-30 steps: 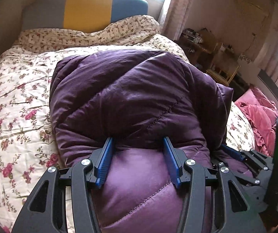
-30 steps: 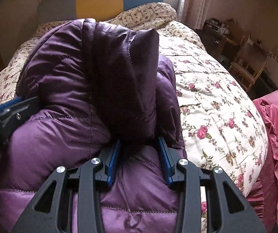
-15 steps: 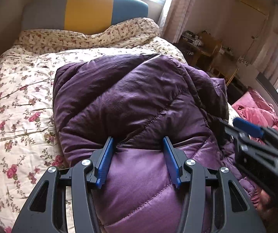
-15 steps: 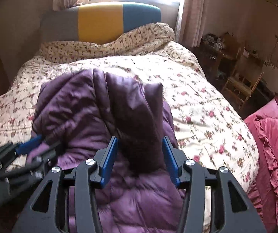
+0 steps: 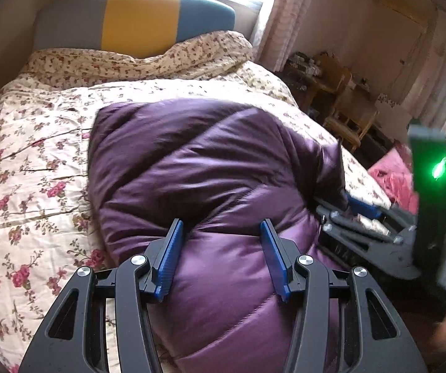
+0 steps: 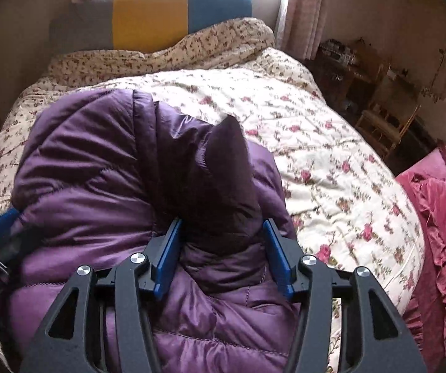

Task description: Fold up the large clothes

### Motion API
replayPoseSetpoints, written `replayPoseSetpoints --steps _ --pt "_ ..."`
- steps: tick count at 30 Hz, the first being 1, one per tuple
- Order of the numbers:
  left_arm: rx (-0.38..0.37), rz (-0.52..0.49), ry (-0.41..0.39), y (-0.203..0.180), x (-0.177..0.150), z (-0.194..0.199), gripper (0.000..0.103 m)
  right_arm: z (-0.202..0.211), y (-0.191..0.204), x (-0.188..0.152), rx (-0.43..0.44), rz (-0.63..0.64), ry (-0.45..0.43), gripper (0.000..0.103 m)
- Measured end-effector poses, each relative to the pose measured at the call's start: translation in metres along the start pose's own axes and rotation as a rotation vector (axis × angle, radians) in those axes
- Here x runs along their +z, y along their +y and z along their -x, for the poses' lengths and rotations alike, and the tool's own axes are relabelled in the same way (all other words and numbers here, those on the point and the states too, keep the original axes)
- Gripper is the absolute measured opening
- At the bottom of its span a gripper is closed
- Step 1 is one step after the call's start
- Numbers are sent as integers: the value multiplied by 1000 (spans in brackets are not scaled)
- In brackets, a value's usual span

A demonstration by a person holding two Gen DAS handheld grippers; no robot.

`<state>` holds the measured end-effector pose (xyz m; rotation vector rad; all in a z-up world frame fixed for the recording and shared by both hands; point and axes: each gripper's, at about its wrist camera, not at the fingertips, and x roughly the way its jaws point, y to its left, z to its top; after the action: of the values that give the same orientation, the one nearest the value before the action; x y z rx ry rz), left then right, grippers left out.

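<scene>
Purple jacket (image 5: 210, 161), floral quilt (image 5: 30, 168)

Since one second ago, the folded purple quilted down jacket (image 5: 210, 168) lies lower and flatter on the floral quilted bedspread (image 5: 30, 168); more bedspread shows beyond its far edge. In the right wrist view, the jacket's upright dark fold (image 6: 220, 180) first dropped far down in frame, then rose again between the blue pads (image 6: 168, 248). The right gripper (image 5: 347, 208), seen from the left wrist camera, swung out at mid-frame half a second ago and now sits against the jacket's right edge.
</scene>
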<state>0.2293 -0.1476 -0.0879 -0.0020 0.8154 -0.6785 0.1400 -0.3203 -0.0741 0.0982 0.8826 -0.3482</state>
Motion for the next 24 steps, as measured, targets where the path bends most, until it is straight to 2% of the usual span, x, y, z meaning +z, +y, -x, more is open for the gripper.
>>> replayPoseSetpoints --steps 2,4,8,10,16,18,20,22,24 --pt "-1 42 -7 9 2 5 53 -3 -5 -4 6 -11 7 55" --pt "12 92 -11 19 3 7 66 -7 -9 -6 18 -29 15 60" --pt "12 207 20 47 2 0 76 -10 -19 -12 54 -71 27 71" --pt "-22 233 46 55 -1 -6 83 -11 -26 -14 88 -97 41 76" --pt "-135 269 95 57 -8 -28 88 -15 -41 -17 160 -143 65 81" --pt "-143 259 102 53 -7 -35 89 -18 -41 -17 174 -146 67 80" --pt "-151 245 102 50 -5 -39 88 -20 -41 -18 192 -145 66 75" --pt "-167 222 92 46 -4 -38 74 -21 -39 -19 217 -137 65 63" --pt "-163 195 82 44 -2 -36 64 -19 -35 -19 228 -116 56 53"
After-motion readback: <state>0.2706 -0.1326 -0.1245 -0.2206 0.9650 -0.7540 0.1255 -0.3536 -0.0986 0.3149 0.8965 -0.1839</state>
